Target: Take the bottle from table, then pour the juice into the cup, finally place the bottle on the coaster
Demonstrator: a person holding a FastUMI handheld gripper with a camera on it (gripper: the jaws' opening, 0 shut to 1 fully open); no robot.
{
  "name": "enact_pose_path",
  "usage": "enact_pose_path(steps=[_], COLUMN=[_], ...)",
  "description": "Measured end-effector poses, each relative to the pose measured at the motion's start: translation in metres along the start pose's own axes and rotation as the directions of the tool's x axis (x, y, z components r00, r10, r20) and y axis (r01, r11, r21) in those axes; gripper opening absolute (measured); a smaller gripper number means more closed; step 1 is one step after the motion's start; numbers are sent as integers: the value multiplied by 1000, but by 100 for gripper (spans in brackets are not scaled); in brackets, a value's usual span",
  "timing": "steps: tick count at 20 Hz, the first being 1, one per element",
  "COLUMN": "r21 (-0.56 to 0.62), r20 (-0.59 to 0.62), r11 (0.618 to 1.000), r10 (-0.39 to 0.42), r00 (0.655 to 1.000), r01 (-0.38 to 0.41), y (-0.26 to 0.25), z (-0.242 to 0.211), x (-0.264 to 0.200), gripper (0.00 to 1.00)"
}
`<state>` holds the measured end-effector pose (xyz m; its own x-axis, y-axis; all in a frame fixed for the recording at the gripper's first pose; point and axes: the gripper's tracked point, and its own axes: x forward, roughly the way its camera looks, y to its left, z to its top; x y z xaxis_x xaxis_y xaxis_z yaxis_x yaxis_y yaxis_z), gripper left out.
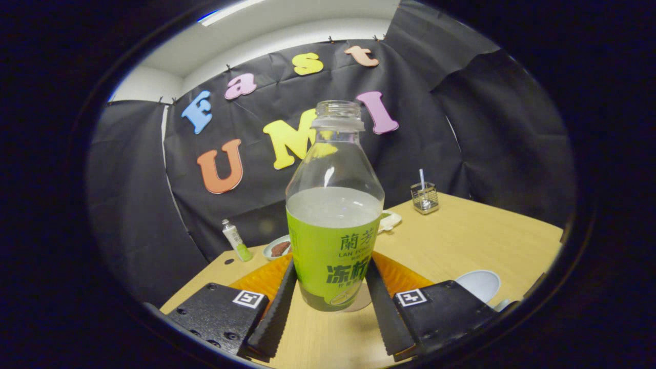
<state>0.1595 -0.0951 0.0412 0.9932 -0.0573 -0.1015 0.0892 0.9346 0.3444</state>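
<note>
Between the jaws, the bottle (pixel 334 225) (uncapped, part full) stands upright, gripped on both sides.

wire basket (pixel 425 198) far on wooden table (pixel 461 241); near it white dish (pixel 390 220); well left of it small plate (pixel 277 247), green tube (pixel 236 240)

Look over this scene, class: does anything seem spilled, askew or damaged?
Nothing stands out. The uncapped bottle stands upright between the gripper fingers, juice level, no spill on the table. The small tube behind merely leans.
</note>
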Motion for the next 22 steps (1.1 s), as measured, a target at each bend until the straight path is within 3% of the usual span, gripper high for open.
enact_pose_path(steps=[5,14,22], r21=[-109,-251,-261], r20=[11,-69,-129], r11=[993,965,963], r10=[-40,-94,-101], r00=[999,993,986], r01=[41,74,64], y=[-3,-1,-6], z=[0,-40,-68], x=[28,76,102], gripper=[79,79,80])
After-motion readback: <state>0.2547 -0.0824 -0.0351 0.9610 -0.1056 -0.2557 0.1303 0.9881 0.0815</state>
